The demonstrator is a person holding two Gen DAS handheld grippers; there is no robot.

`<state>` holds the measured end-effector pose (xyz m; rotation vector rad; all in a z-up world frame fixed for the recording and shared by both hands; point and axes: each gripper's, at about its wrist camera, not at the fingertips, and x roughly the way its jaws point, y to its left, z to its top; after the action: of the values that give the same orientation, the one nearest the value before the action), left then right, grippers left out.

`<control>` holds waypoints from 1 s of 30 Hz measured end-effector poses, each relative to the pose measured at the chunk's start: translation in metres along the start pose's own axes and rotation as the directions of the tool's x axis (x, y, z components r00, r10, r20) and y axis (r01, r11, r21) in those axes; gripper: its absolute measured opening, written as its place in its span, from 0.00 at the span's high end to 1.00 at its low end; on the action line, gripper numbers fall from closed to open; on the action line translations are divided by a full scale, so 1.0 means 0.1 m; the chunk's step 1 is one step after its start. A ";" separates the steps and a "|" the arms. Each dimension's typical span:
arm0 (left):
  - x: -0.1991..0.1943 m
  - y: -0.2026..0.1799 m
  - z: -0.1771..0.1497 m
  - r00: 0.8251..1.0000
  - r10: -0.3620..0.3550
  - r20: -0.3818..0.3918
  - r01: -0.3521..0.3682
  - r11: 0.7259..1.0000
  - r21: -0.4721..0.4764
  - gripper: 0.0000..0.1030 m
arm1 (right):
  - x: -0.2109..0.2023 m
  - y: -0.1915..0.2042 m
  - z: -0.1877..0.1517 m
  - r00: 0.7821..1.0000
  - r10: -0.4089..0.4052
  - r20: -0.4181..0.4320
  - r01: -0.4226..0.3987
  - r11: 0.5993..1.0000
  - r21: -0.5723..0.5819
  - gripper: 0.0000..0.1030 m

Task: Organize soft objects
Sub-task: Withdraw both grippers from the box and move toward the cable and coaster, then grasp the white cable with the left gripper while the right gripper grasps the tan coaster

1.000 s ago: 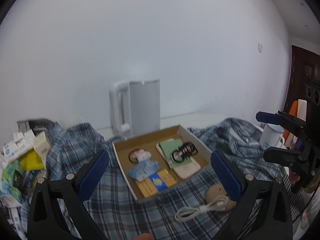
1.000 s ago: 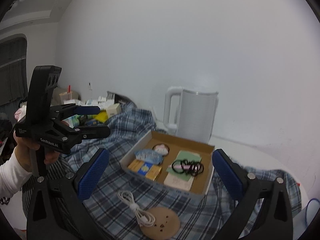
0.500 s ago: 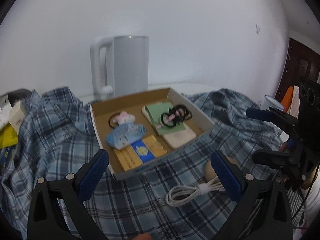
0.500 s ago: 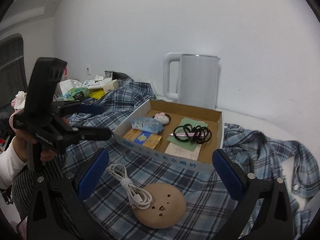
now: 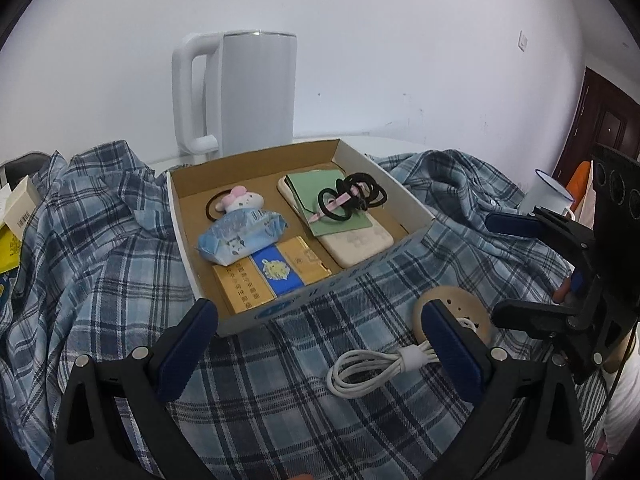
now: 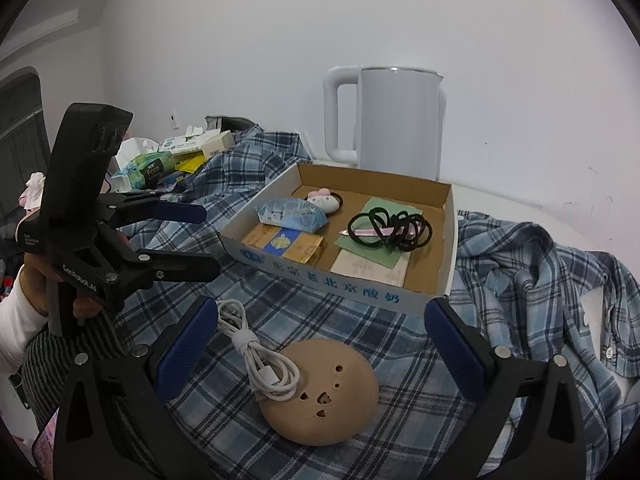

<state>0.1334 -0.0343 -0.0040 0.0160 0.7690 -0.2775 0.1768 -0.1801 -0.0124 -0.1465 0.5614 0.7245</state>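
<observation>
A blue plaid shirt (image 5: 100, 280) (image 6: 540, 280) lies spread over the table. On it sits a shallow cardboard box (image 5: 400, 192) (image 6: 450, 240) holding a blue tissue pack (image 5: 244, 234) (image 6: 292, 212), a pink plush hair tie (image 5: 240, 200), black hair bands (image 5: 352, 196) (image 6: 392, 228), a gold and blue packet (image 5: 272, 276) and a beige device (image 5: 360, 240). In front lie a coiled white cable (image 5: 372, 368) (image 6: 260, 364) and a tan round pad (image 6: 324, 392). My left gripper (image 5: 320, 344) (image 6: 200, 240) is open above the shirt before the box. My right gripper (image 6: 320, 344) (image 5: 496, 268) is open over the pad.
A white electric kettle (image 5: 248, 92) (image 6: 392, 120) stands behind the box against the white wall. Tissue boxes and packets (image 6: 160, 164) pile at the far left. A white enamel mug (image 5: 544, 196) stands at the right. A dark door (image 5: 608, 120) is beyond it.
Both grippers have moved down and closer to the box and shirt; the box, cable and pad now look larger. Nothing was grasped.
</observation>
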 end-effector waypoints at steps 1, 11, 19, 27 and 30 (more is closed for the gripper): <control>0.01 0.00 0.00 1.000 0.000 -0.006 0.000 1.000 0.000 0.00 | 0.01 -0.01 -0.01 1.000 0.000 -0.005 0.000 1.000 0.002 0.00; 0.18 -0.05 -0.07 0.994 -0.005 -0.110 0.007 1.000 0.017 0.00 | 0.41 0.08 -0.10 0.979 -0.018 -0.202 0.011 0.999 -0.036 0.00; 0.28 -0.05 -0.12 0.984 -0.038 -0.175 0.040 0.999 0.008 0.00 | 0.50 0.11 -0.16 0.968 0.007 -0.251 -0.021 0.998 -0.055 0.00; 0.19 -0.29 -0.15 0.979 -0.130 -0.159 0.149 0.982 0.115 0.00 | 0.44 0.01 -0.24 0.946 0.069 -0.318 -0.078 0.997 -0.017 0.01; 0.20 -0.46 -0.19 0.974 -0.145 -0.176 0.179 0.965 0.191 0.00 | 0.50 -0.01 -0.30 0.931 0.046 -0.362 -0.058 0.998 -0.023 0.12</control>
<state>0.1227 -0.0809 -0.0273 0.1735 0.9006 -0.5166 0.1951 -0.1610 -0.0647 -0.3011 0.9088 0.7641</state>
